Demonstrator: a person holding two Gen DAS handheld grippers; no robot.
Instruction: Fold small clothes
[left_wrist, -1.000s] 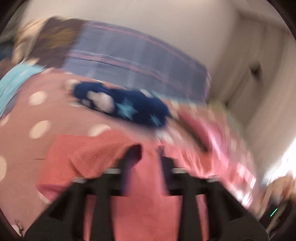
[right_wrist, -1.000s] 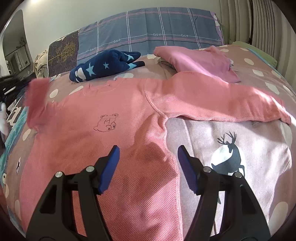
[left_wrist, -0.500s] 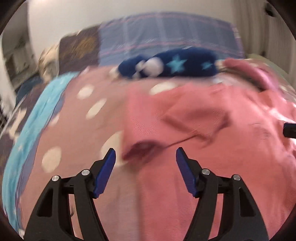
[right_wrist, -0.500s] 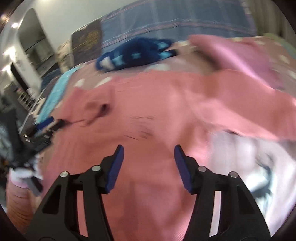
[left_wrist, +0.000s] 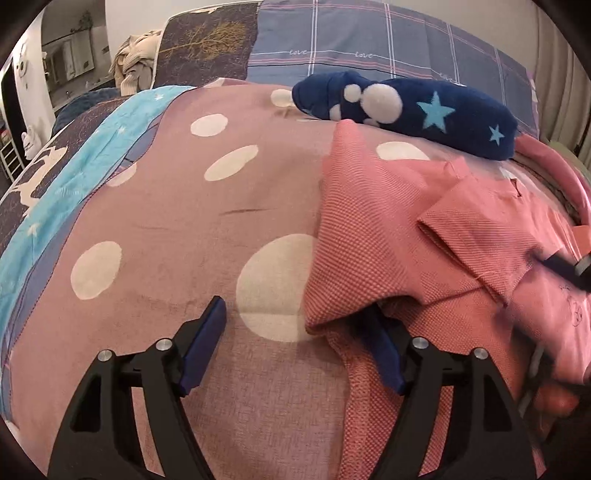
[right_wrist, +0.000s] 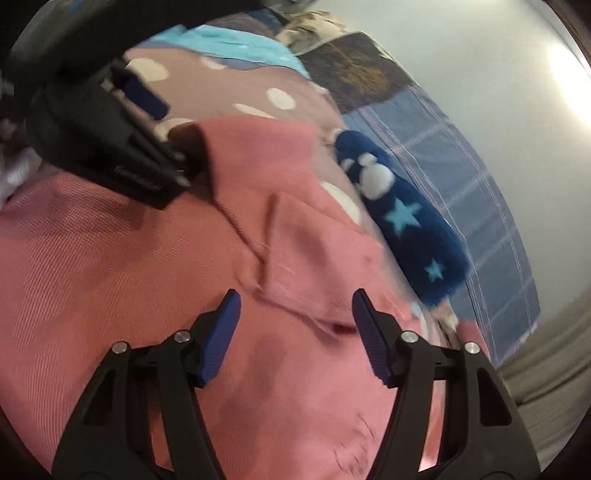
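A coral-pink knit sweater (left_wrist: 369, 236) lies on the dotted pink bedspread (left_wrist: 177, 229), with one sleeve (left_wrist: 480, 229) folded back over its body. My left gripper (left_wrist: 295, 343) sits low at the sweater's left edge and its jaws are opening. Only bedspread and the corner of the fold lie between them. The cloth drapes over the right fingertip without being pinched. My right gripper (right_wrist: 295, 325) is open and hovers over the folded sleeve's cuff (right_wrist: 295, 266), holding nothing. It shows blurred as the right gripper (left_wrist: 569, 269) in the left wrist view. The left gripper (right_wrist: 162, 122) appears top left.
A navy fleece garment with light-blue stars (left_wrist: 424, 107) lies just behind the sweater. Checked blue (left_wrist: 369, 44) and dark tree-print (left_wrist: 207, 44) pillows stand at the bed's head. A turquoise strip (left_wrist: 74, 173) runs along the bed's left side. A beige cloth (left_wrist: 133, 70) sits behind.
My left gripper let go of the sleeve, which now lies folded on the sweater, then opened wider and sank to the sweater's edge. My right gripper swung left and rolled, ending over the cuff.
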